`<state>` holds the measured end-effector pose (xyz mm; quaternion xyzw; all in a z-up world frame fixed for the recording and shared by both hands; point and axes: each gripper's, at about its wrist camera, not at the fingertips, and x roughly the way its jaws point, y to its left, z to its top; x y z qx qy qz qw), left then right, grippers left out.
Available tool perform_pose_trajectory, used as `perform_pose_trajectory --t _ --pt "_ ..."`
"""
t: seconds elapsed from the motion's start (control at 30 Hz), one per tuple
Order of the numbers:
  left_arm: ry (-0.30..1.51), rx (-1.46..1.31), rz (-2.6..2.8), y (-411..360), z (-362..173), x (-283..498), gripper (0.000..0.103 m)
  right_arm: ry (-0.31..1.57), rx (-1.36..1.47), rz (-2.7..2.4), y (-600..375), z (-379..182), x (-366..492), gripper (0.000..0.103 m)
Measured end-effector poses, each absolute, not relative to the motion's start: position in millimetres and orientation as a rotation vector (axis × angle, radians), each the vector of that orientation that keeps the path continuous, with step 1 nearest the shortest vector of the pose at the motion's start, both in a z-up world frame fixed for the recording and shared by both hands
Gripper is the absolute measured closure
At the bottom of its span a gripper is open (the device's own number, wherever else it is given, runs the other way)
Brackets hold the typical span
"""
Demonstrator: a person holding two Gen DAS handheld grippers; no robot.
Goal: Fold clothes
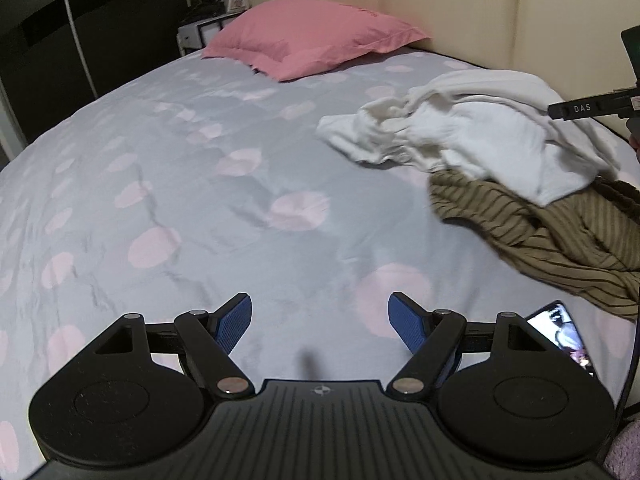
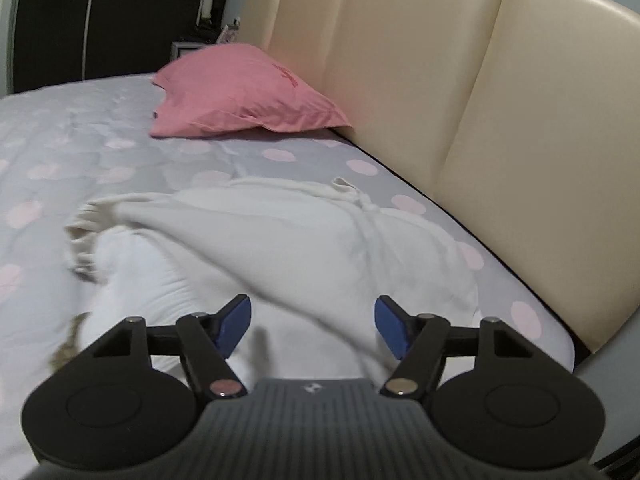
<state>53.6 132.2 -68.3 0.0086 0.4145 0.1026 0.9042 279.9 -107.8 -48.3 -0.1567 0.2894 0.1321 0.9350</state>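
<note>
Grey bedding dotted with pale pink circles covers the bed (image 1: 192, 184) in the left wrist view, and the left claw (image 1: 320, 326) hangs above a bare stretch of it with its blue pads spread wide and nothing between them. Over to the right lies a crumpled white garment (image 1: 472, 128), its lower edge draped onto an olive striped garment (image 1: 560, 236) that sits nearer the camera. A pink pillow (image 1: 312, 36) rests at the far end against the cream padded headboard (image 1: 460, 8), and a phone (image 1: 564, 334) with a lit screen lies on the cover just beside the claw's right arm. One black finger of the right claw (image 1: 588, 109) pokes in from the right edge over the white garment. From the right wrist view, the right claw (image 2: 313, 328) is above the white garment (image 2: 280, 240), pads apart and not pressing on the cloth, though the picture is blurred here. That garment lies bunched near the headboard (image 2: 420, 60) side of the bed (image 2: 60, 148), with the pink pillow (image 2: 240, 96) well beyond it.
</note>
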Motion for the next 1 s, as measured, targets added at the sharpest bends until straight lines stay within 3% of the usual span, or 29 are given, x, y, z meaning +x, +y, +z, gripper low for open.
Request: perform_pose_trajectory --t 0.2,0.27,0.67,1.0 --pt "0.88 -0.014 0.231 146.4 -80.2 50.5 0.032 0.645 -0.249 0.276 -107.5 -50.5 305.9 0.062" --pt "0.885 -0.023 0.231 148.6 -80.9 49.1 0.034 0.631 -0.245 0.276 -104.5 -43.9 304.0 0.084" --pt "0.83 -0.024 0.232 149.3 -45.1 18.7 0.052 0.588 -0.161 0.444 -87.3 17.2 260.3 0.089" --pt "0.762 -0.013 0.303 161.5 0.7 -17.3 0.052 0.528 -0.128 0.85 -26.6 80.0 165.2 0.09"
